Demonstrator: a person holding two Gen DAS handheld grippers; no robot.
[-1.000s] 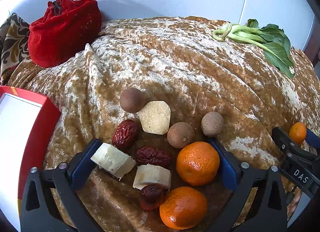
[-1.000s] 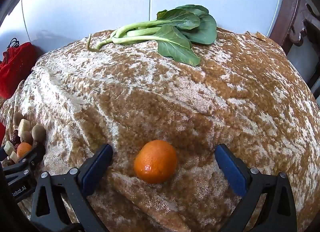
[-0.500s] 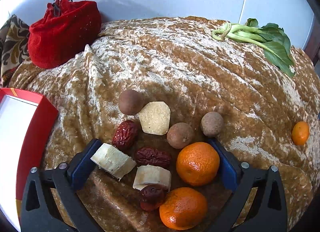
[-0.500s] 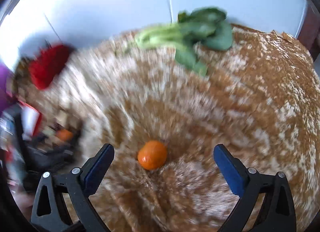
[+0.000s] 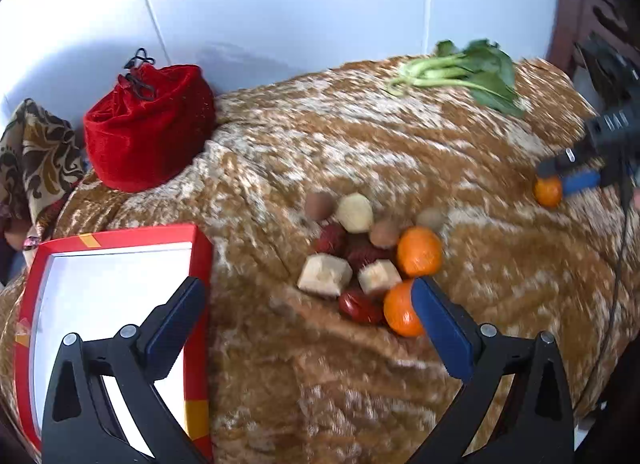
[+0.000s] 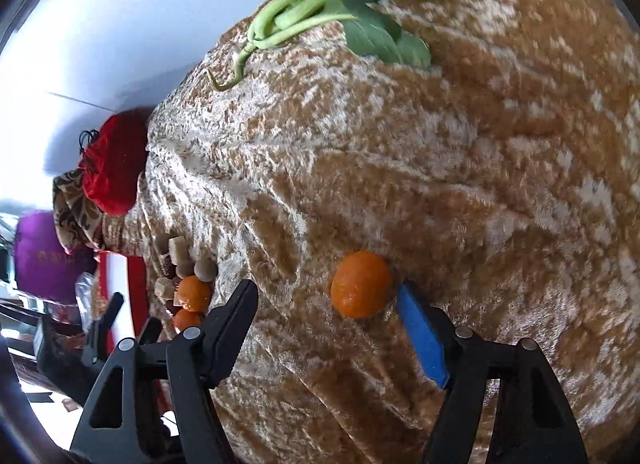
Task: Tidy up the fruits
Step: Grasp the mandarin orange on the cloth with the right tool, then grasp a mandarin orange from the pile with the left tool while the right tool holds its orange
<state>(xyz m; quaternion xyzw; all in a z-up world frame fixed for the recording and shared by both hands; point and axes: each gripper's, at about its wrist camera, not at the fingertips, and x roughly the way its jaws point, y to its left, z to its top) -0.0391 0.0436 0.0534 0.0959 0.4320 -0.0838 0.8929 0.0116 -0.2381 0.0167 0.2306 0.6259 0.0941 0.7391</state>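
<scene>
A pile of fruit lies on the brown velvet cloth: two oranges [image 5: 419, 251], red dates [image 5: 360, 306], brown longans [image 5: 383, 233] and pale cut chunks [image 5: 325, 275]. My left gripper [image 5: 308, 316] is open and empty, raised just in front of the pile. A lone orange [image 6: 360, 284] lies apart at the right. My right gripper [image 6: 326, 314] is open, tilted, with the lone orange just ahead between its fingers, close to the blue pad. The right gripper and lone orange [image 5: 548, 192] also show in the left wrist view.
A red box with a white inside [image 5: 200, 248] lies at the left. A red velvet pouch [image 5: 148, 128] stands at the back left beside patterned cloth. Green leafy stalks [image 5: 472, 72] lie at the back right. A white wall is behind.
My left gripper has pulled back and up from the pile and turned left, bringing the red box into view. My right gripper has tilted and come back close to the lone orange.
</scene>
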